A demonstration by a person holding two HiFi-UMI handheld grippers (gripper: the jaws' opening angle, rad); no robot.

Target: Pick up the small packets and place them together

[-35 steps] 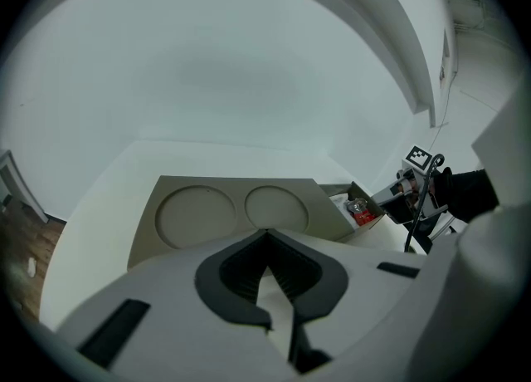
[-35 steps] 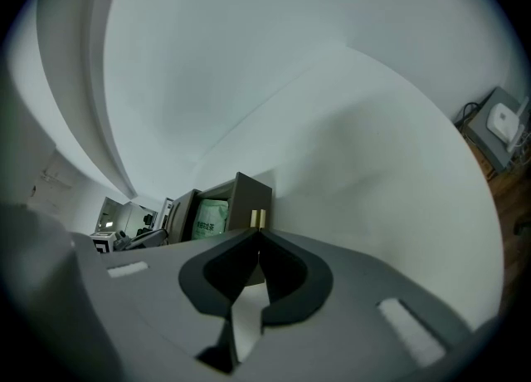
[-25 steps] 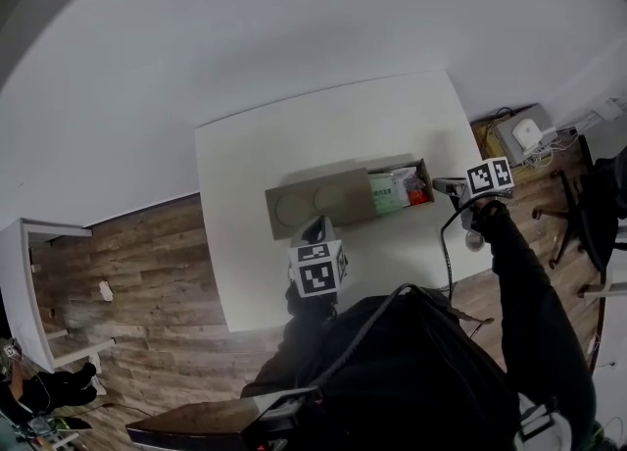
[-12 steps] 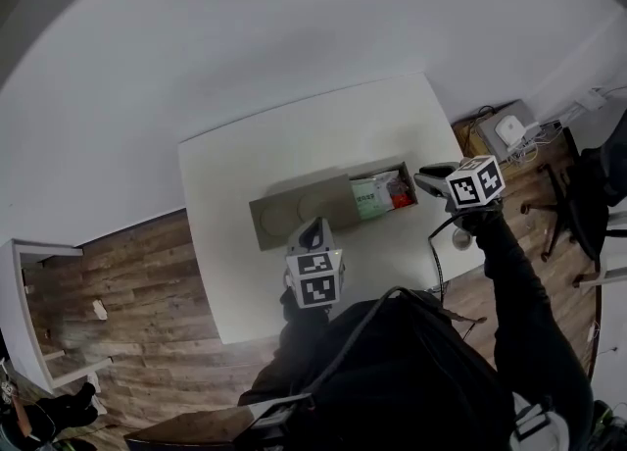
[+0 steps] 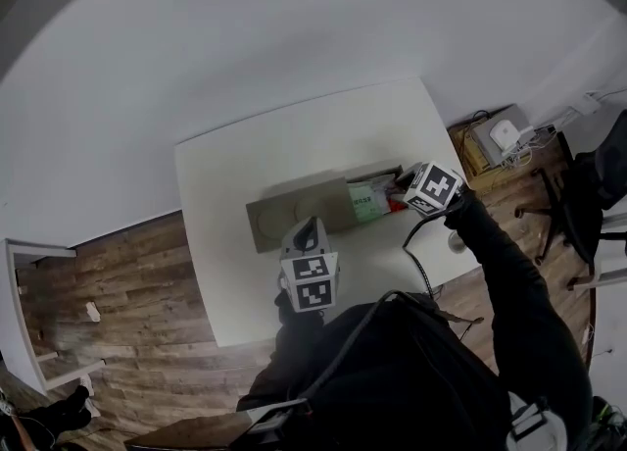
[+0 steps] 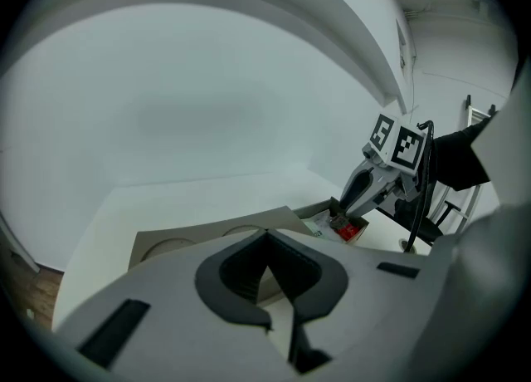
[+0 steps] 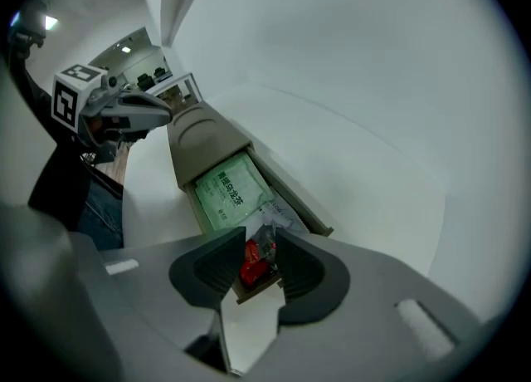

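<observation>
A long cardboard box point(image 5: 294, 216) point(image 7: 192, 131) lies on the white table point(image 5: 294, 145). Its right end holds a green packet point(image 5: 364, 204) point(image 7: 224, 193), a clear packet point(image 7: 282, 218) and a red packet point(image 7: 251, 268) point(image 6: 348, 228). My right gripper point(image 5: 404, 184) point(image 7: 253, 243) point(image 6: 344, 204) hangs over that end. Its jaws are opening, and the red packet lies in the box below the gap, free of the pads. My left gripper point(image 5: 307, 233) point(image 6: 265, 235) point(image 7: 164, 109) hovers near the box's front side, its tips together with nothing between them.
The table's right edge is close to my right arm, with a cable point(image 5: 416, 243) trailing over it. On the wooden floor to the right stand a crate of devices point(image 5: 495, 140) and an office chair point(image 5: 588, 209). A white wall rises behind the table.
My right gripper has moved left from the table's right edge to above the box's right end, and its jaws have come apart. The left gripper has hardly moved.
</observation>
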